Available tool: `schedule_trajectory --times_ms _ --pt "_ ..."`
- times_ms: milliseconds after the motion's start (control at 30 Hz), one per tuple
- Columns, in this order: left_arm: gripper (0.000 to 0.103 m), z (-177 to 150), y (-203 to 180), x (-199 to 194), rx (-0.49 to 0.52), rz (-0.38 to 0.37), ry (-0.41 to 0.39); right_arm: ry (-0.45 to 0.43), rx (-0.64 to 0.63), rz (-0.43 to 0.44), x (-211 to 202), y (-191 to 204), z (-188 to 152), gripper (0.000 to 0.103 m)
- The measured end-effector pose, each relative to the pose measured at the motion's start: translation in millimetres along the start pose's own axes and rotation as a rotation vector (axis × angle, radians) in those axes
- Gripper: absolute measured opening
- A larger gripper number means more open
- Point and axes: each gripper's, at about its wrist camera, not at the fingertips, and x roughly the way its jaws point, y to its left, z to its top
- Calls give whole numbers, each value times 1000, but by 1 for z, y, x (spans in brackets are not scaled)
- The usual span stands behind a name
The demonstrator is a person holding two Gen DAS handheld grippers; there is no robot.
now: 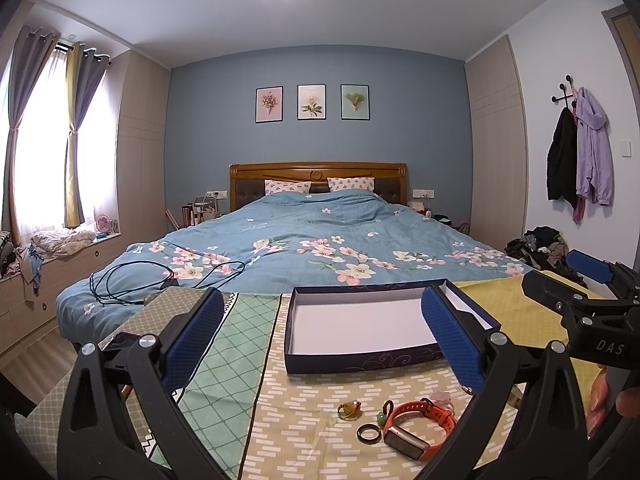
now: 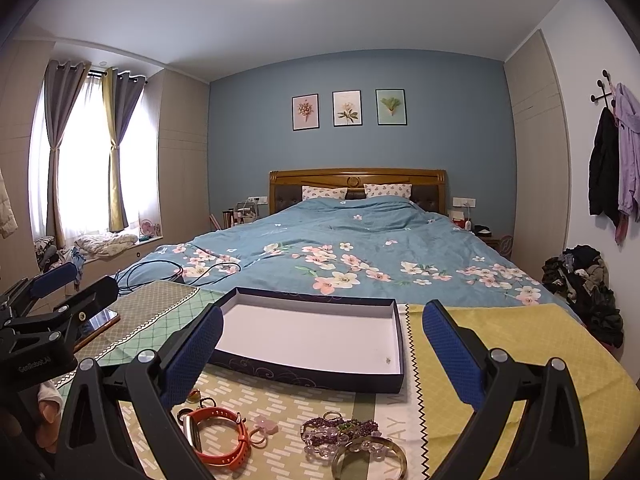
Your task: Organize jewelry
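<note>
Left tool (image 1: 322, 334): fingers spread wide with nothing between them, hovering over the patterned worktop (image 1: 292, 408), aimed at the box's left half.
Ring group: a dark ring (image 1: 366, 433) and a small amber piece (image 1: 349, 409) lie loose just left of the watch, apart from each other, so each can likely be picked singly.
Orange watch (image 1: 420, 428): strap curled in a loop, lying near the worktop's front edge; the band probably gives the easiest grip.
Box (image 2: 316, 340): shallow, dark-walled, white inside and empty, set behind the jewelry as the likely destination; its low walls leave open room for dropping from above.
Bead pile (image 2: 344, 434): purple and clear bracelets tangled together, touching a gold bangle (image 2: 370, 460); likely to drag one another.
Right tool (image 2: 322, 336): fingers wide apart, holding nothing, above the bare yellow cloth (image 2: 520, 344), which offers free room.
</note>
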Motion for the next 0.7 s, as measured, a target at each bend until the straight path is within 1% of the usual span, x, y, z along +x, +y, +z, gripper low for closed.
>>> schedule_trajectory --times_ms 700 --pt "97 1 1 -1 -3 0 3 -7 3 1 -2 -2 -2 96"
